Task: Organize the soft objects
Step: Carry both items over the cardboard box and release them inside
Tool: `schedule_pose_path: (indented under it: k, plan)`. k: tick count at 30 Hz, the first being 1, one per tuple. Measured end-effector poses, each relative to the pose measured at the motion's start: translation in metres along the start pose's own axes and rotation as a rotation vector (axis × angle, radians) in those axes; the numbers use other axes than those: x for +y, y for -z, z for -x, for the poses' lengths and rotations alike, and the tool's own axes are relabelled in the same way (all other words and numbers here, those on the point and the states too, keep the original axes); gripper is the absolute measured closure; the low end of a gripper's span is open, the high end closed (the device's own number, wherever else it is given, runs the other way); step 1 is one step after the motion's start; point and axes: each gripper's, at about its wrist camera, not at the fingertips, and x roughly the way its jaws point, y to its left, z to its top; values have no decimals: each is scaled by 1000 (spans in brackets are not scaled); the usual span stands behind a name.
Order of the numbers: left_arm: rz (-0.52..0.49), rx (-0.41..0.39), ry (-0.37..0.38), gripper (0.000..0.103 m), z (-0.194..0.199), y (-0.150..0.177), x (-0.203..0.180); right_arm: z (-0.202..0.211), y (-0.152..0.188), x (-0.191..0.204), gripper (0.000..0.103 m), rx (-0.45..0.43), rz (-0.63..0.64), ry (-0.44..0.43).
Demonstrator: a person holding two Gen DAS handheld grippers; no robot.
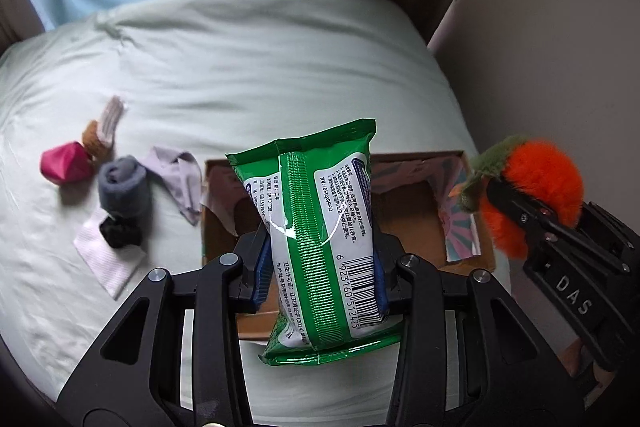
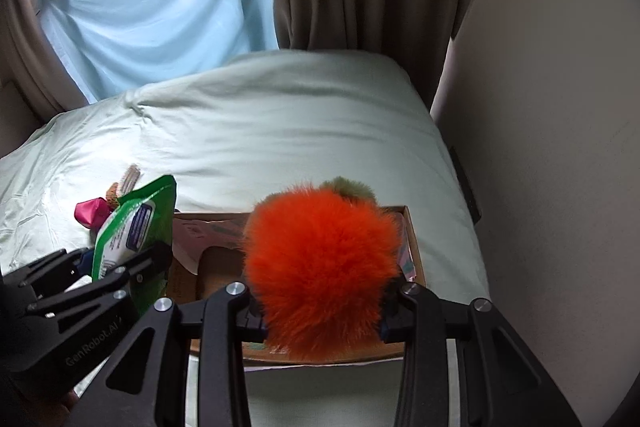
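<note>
My left gripper (image 1: 320, 267) is shut on a green wet-wipes pack (image 1: 320, 227) and holds it upright above the open cardboard box (image 1: 416, 215). My right gripper (image 2: 322, 311) is shut on an orange plush toy with a green top (image 2: 320, 267), held over the box (image 2: 212, 267). The plush (image 1: 536, 183) and right gripper also show at the right of the left wrist view. The wipes pack (image 2: 132, 231) and the left gripper show at the left of the right wrist view.
On the pale green bed (image 1: 260, 67), left of the box, lie a pink pouch (image 1: 64, 167), a brown piece (image 1: 94, 143), a grey rolled sock (image 1: 124, 187), a lilac cloth (image 1: 180, 179), a black scrunchie (image 1: 120, 233) and a pink cloth (image 1: 108, 263). Curtains and wall stand behind.
</note>
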Motion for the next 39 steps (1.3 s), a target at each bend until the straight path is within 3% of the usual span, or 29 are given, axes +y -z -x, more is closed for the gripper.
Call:
schedule_pose_path:
  k: [10, 17, 18, 19, 20, 21, 30, 39]
  plan:
    - [-25, 194, -39, 68, -102, -7, -13, -100, -9, -30, 69, 245, -53, -57]
    - [-84, 313, -90, 66, -144, -2, -18, -139, -5, -35, 66, 354, -88, -102]
    - [-112, 319, -114, 54, -146, -1, -20, -144, -5, -36, 55, 372, -102, -108]
    - [-141, 321, -143, 19, -145, 0, -21, -149, -5, -39, 36, 382, -118, -106]
    - [-161, 318, -166, 0, -145, 1, -21, -151, -5, -40, 22, 381, -128, -109]
    - [-165, 306, -168, 0, -143, 3, -21, -153, -5, -42, 0, 382, -134, -114]
    - [-154, 296, -117, 0, -124, 2, -19, -141, 5, -47, 0, 362, -135, -133]
    - [-180, 182, -67, 0, -46, -3, -18, -69, -8, -39, 0, 239, -113, -124]
